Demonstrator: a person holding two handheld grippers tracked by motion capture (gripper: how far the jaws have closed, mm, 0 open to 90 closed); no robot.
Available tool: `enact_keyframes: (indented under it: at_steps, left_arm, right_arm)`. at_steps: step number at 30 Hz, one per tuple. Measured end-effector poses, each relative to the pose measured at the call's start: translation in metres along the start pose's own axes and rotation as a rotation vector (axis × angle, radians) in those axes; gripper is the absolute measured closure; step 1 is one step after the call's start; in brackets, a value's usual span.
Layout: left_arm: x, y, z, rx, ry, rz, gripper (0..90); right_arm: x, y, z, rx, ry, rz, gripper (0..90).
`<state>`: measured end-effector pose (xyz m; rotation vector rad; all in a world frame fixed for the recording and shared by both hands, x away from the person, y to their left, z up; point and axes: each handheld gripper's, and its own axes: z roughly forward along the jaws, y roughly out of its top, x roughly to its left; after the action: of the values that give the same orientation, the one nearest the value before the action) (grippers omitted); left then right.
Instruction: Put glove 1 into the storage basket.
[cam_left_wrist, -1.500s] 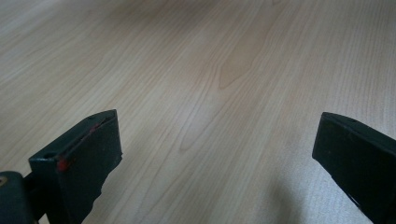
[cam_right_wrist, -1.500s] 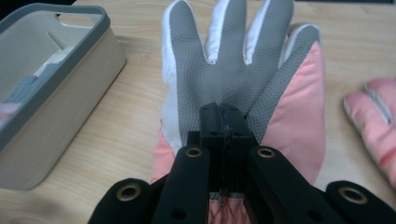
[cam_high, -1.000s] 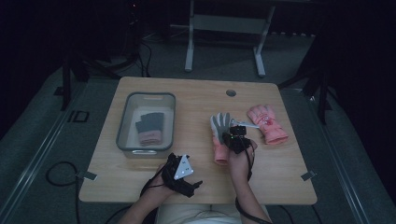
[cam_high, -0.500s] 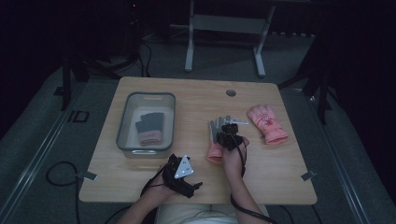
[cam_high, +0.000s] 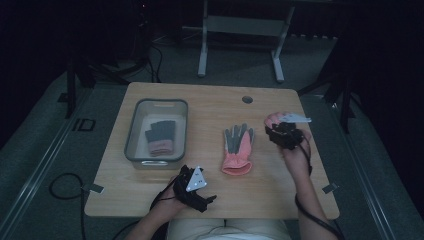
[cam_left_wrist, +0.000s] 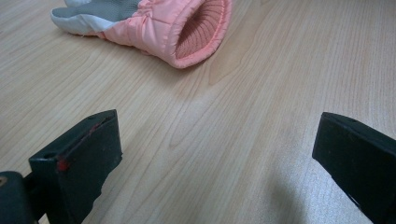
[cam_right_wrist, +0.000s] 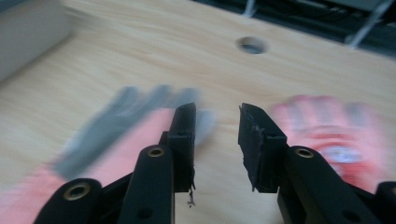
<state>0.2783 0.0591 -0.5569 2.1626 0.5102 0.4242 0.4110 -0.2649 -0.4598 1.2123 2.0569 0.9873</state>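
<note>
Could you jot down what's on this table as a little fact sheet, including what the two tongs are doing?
Table: wooden desk with a round hole.
Tub: clear bin at left, a dark glove with a pink cuff inside.
Middle: grey and pink glove lying flat, untouched.
Right: second pink glove, partly under the right tongs.
Left tongs: open wide, holding nothing, near the table's front edge.
Right tongs: jaws just opening, nothing between them.

A dim lab or test room. A lone wooden table stands on grey carpet, with cables trailing across the floor. A metal stand waits behind it.
</note>
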Motion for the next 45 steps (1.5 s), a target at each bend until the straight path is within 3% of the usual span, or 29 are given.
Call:
enact_keyframes:
  at_steps: [4, 9, 13, 18, 24, 29, 31, 33, 34, 35, 37, 39, 45]
  left_arm:
    - [-0.001, 0.0, 0.001, 0.0, -0.002, 0.002, 0.8]
    - [-0.002, 0.0, 0.002, 0.004, -0.01, 0.006, 0.8]
    - [-0.002, 0.0, 0.001, 0.003, -0.014, 0.004, 0.8]
    - [0.0, -0.001, 0.001, 0.006, -0.015, 0.002, 0.9]
    - [0.0, -0.001, 0.001, 0.004, -0.023, 0.004, 0.9]
    - [0.001, -0.002, 0.001, 0.002, -0.035, 0.014, 0.9]
    - [0.001, -0.002, 0.0, -0.002, -0.036, 0.008, 0.9]
    - [0.001, -0.002, 0.0, -0.002, -0.036, 0.008, 0.9]
    - [0.001, -0.003, 0.001, -0.001, -0.032, 0.009, 0.9]
    - [0.001, -0.003, 0.001, 0.002, -0.031, 0.013, 0.9]
    - [0.001, -0.002, 0.002, 0.001, -0.033, 0.013, 0.9]
    - [0.001, -0.003, 0.001, -0.005, -0.046, 0.012, 0.8]
    - [0.0, -0.003, 0.001, -0.002, -0.044, 0.024, 0.9]
  right_arm:
    - [-0.039, 0.003, -0.002, 0.016, -0.03, -0.011, 66.3]
    - [-0.074, 0.004, 0.007, 0.058, -0.066, -0.02, 62.8]
    - [-0.085, 0.002, 0.016, 0.09, -0.082, -0.026, 59.5]
    - [-0.099, -0.005, 0.039, 0.145, -0.084, 0.011, 51.7]
    - [-0.104, -0.018, 0.057, 0.225, -0.093, -0.028, 52.2]
    - [-0.102, -0.029, 0.071, 0.281, -0.108, -0.071, 60.8]
    - [-0.102, -0.033, 0.075, 0.29, -0.1, -0.039, 71.6]
    - [-0.1, -0.033, 0.076, 0.291, -0.104, -0.029, 71.6]
    - [-0.1, -0.033, 0.076, 0.291, -0.104, -0.029, 77.5]
    - [-0.097, -0.028, 0.072, 0.284, -0.112, 0.025, 84.9]
    - [-0.096, -0.023, 0.064, 0.274, -0.117, 0.103, 85.9]
    - [-0.093, -0.02, 0.055, 0.255, -0.107, 0.147, 86.4]
    - [-0.071, -0.005, 0.011, 0.158, -0.122, 0.21, 86.8]
